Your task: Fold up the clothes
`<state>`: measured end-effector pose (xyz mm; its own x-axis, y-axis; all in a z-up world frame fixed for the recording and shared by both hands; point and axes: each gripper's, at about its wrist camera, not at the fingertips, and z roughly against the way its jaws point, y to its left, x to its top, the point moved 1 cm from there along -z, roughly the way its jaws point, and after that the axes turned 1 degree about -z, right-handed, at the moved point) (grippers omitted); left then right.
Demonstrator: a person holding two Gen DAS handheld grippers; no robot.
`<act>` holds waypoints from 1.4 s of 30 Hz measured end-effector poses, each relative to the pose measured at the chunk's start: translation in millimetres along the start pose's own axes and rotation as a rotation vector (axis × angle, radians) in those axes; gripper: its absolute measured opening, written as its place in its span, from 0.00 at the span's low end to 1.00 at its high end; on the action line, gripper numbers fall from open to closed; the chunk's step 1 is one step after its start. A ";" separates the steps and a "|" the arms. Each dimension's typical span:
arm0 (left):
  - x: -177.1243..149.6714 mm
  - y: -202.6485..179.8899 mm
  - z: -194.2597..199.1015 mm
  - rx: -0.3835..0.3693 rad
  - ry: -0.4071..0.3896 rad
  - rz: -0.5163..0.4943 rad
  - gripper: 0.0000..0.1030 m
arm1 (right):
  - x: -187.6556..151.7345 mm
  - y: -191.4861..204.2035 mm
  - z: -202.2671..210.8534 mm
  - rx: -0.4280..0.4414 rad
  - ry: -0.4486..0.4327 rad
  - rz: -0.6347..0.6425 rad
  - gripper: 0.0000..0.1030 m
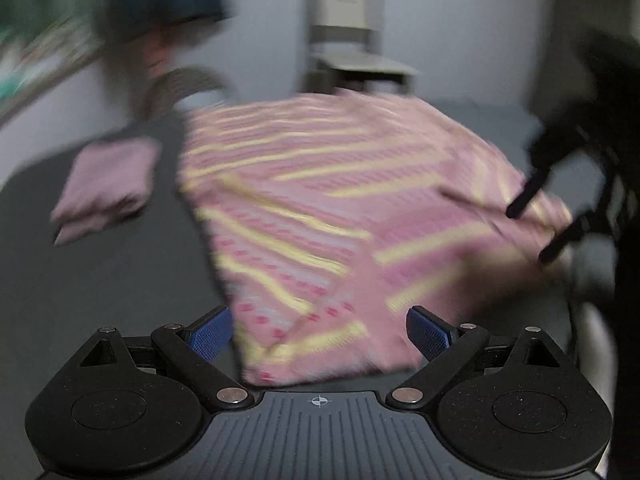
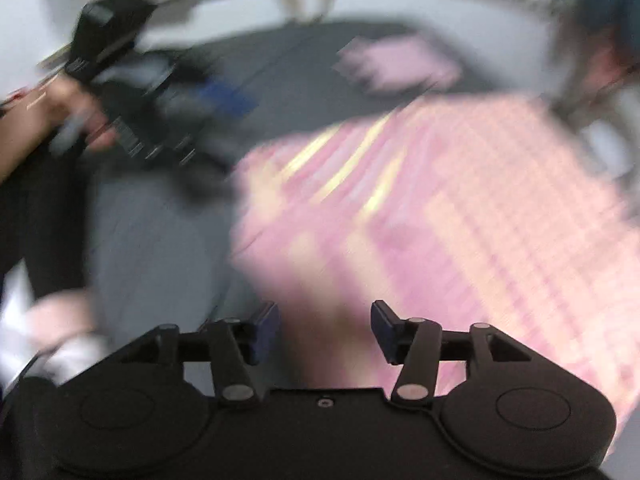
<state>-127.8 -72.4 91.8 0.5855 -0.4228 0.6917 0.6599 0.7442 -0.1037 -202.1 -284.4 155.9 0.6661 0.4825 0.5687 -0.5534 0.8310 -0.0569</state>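
A pink garment with yellow stripes (image 1: pixel 320 208) lies spread over the dark grey table (image 1: pixel 100 272); both views are motion-blurred. My left gripper (image 1: pixel 320 334) is open, its blue pads on either side of the garment's near edge, holding nothing. The right gripper (image 1: pixel 532 232) shows as a dark shape over the garment's right side. In the right wrist view the garment (image 2: pixel 460 200) fills the middle and right. My right gripper (image 2: pixel 324 330) is open above its near edge. The left gripper (image 2: pixel 168 108), held by a hand (image 2: pixel 60 112), is at the left.
A folded pale pink cloth (image 1: pixel 108 188) rests on the table's far left, also visible as the folded cloth (image 2: pixel 400 64) from the right wrist. A person in a dark top (image 1: pixel 168 12) stands behind the table. A beige chair (image 1: pixel 348 32) is against the back wall.
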 end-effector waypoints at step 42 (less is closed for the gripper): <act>-24.5 42.5 -76.1 0.056 -0.088 0.497 0.31 | 285.4 -105.1 -260.9 -0.540 0.155 -0.607 0.46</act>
<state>-78.2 -69.7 16.1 0.7785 0.0327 0.6267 0.2841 0.8721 -0.3984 176.6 -161.7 110.1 0.8552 -0.0928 0.5100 0.2145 0.9590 -0.1852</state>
